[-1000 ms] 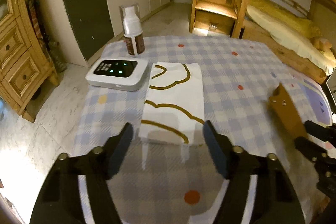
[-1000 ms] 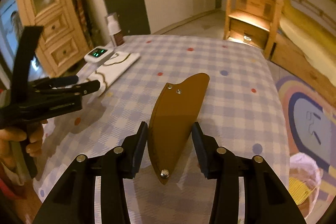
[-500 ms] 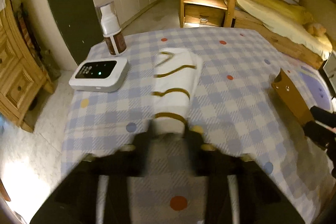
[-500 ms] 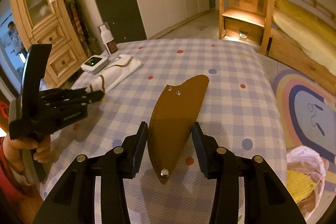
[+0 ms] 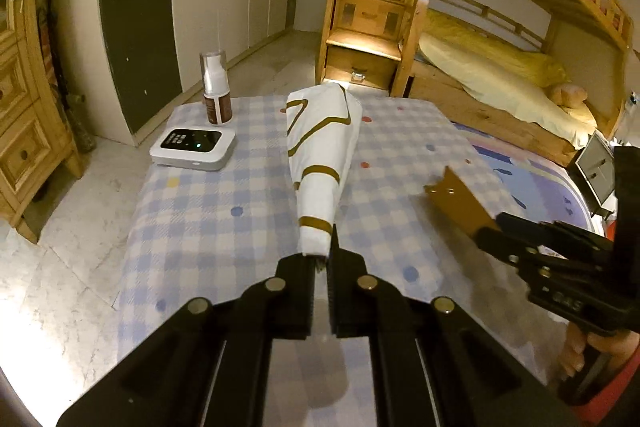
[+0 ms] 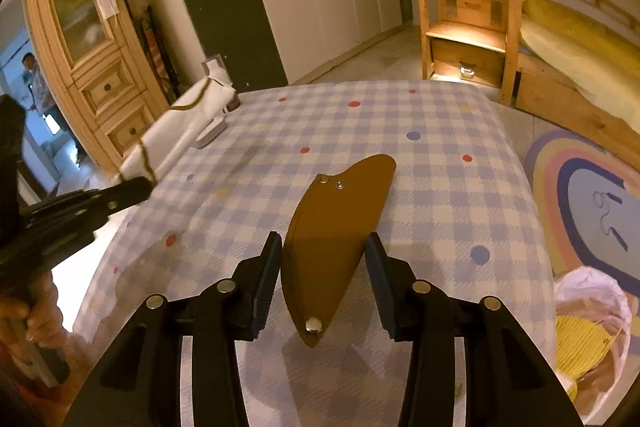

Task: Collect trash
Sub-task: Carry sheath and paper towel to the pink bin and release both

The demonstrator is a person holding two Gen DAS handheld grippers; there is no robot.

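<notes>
Your left claw (image 5: 320, 259) pinches one white bag (image 5: 322, 147); your right claw (image 6: 322, 267) clamps one brown sheath (image 6: 332, 227); one bottle (image 5: 216, 95) at the worktop's (image 5: 200, 211) far-left corner.

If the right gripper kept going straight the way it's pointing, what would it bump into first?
Probably nothing new: the right gripper already holds the brown sheath between its jaws. Straight on, that sheath's tip would likely meet the checked tablecloth first, though depth is hard to judge.

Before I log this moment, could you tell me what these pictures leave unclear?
- White wrapper: its pinched end, hidden inside the left claw, left wrist view.
- Spray bottle: mostly hidden behind the wrapper, right wrist view.
- Trash bag: cut off by the edge, right wrist view.
- Bottle label: too small to read.
</notes>
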